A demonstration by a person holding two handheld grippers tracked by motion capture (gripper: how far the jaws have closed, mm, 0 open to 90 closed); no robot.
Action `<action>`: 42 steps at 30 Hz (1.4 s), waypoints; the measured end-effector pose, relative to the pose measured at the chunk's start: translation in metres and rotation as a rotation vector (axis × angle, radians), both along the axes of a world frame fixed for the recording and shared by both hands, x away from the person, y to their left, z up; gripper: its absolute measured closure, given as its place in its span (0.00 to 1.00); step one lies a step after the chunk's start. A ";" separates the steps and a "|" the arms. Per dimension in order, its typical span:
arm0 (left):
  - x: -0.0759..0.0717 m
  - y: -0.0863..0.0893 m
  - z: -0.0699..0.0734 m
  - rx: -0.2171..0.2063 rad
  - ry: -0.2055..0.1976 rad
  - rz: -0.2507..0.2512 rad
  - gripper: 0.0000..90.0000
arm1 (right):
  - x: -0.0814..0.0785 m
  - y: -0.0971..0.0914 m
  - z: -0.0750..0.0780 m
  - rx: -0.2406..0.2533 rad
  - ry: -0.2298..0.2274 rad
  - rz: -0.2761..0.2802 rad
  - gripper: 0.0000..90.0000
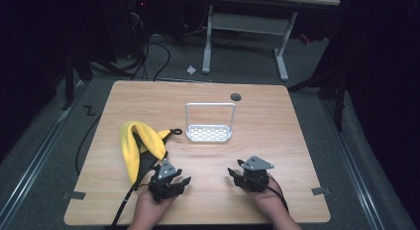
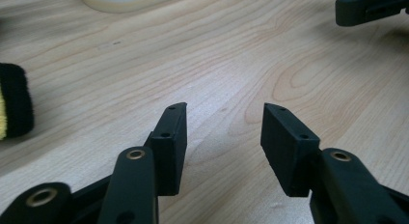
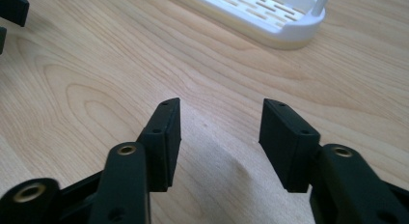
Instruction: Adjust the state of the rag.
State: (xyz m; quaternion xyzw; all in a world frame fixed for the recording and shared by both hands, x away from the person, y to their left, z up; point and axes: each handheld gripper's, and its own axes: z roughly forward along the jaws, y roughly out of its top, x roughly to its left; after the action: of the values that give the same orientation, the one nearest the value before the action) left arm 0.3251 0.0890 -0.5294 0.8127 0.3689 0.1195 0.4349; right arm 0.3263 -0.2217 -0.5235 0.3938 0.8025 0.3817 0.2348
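A yellow cloth with black trim (image 1: 134, 142) lies crumpled on the left part of the wooden table (image 1: 277, 141). A white slotted tray with a hoop handle (image 1: 209, 132) stands in the middle. My left gripper (image 1: 179, 180) rests near the front edge, just right of the cloth's near end. Its jaws (image 2: 224, 113) are open over bare wood. The cloth's black edge (image 2: 14, 101) shows at its left. My right gripper (image 1: 235, 169) sits to the right, also open (image 3: 222, 108) with nothing between its fingers. The white tray (image 3: 270, 14) lies ahead of it.
A dark round grommet (image 1: 236, 96) is set in the table's far edge. Tape marks sit at the front corners (image 1: 74, 195). Each gripper view catches the other gripper (image 2: 371, 7) (image 3: 12, 9) at its top edge. Beyond the table stand a white desk frame (image 1: 245, 27) and floor cables.
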 end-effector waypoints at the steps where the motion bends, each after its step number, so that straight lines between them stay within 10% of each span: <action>1: 0.000 0.000 0.000 0.000 0.000 0.000 0.57 | 0.000 0.000 0.000 0.000 -0.003 -0.001 0.55; 15: 0.000 0.009 0.006 -0.037 0.000 -0.019 0.49 | 0.000 -0.008 -0.001 0.046 -0.003 -0.022 0.47; 32: 0.002 0.028 0.031 -0.016 -0.097 -0.020 0.45 | -0.001 -0.007 0.002 0.013 0.010 -0.017 0.36; 42: 0.011 0.076 0.069 -0.033 -0.165 0.113 0.45 | 0.000 -0.006 0.000 0.002 0.018 -0.015 0.36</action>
State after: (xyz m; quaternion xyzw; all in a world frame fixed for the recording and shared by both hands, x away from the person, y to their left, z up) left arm 0.3364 0.1647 -0.4602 0.7707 0.3790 0.2041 0.4699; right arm 0.3262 -0.2273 -0.5231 0.4036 0.8012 0.3773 0.2299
